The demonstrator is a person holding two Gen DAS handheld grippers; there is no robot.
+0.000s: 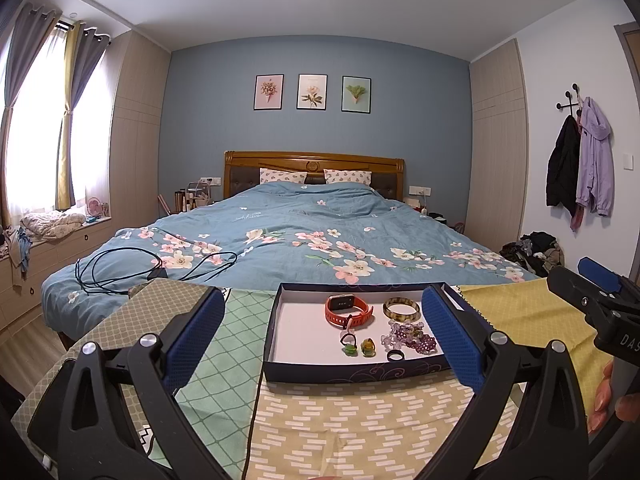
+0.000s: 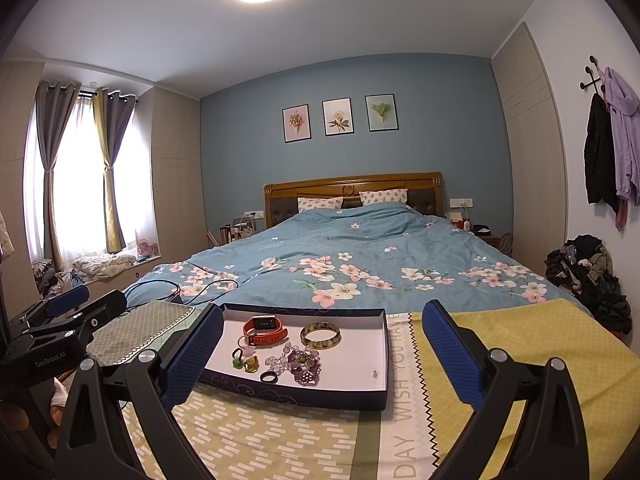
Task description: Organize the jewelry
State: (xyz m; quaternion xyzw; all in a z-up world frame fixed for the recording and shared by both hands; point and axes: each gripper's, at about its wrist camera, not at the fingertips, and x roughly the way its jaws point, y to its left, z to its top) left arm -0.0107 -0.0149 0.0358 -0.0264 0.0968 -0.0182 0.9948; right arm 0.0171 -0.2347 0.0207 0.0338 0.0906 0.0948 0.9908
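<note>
A shallow dark-blue box point(image 1: 276, 364) point(image 2: 304, 398) with a white floor lies on patterned cloths. Inside it are an orange smartwatch point(image 1: 347, 309) point(image 2: 265, 330), a brown-yellow bangle point(image 1: 401, 308) point(image 2: 320, 335), a heap of purple beads point(image 1: 412, 336) point(image 2: 298, 362), a green ring point(image 1: 349, 346) point(image 2: 238, 359), a yellow ring point(image 1: 367, 347) point(image 2: 251, 364) and a black ring point(image 1: 395, 356) point(image 2: 268, 377). My left gripper point(image 1: 322, 334) hangs open in front of the box. My right gripper point(image 2: 322, 354) is open too, nothing between its fingers. Each gripper shows at the other view's edge.
A bed with a blue floral quilt point(image 1: 304, 240) point(image 2: 360, 264) stretches behind the box. Black cables point(image 1: 120, 270) lie on its left corner. A yellow cloth point(image 2: 520, 344) covers the right side. A pile of clothes point(image 2: 592, 272) sits on the floor at right.
</note>
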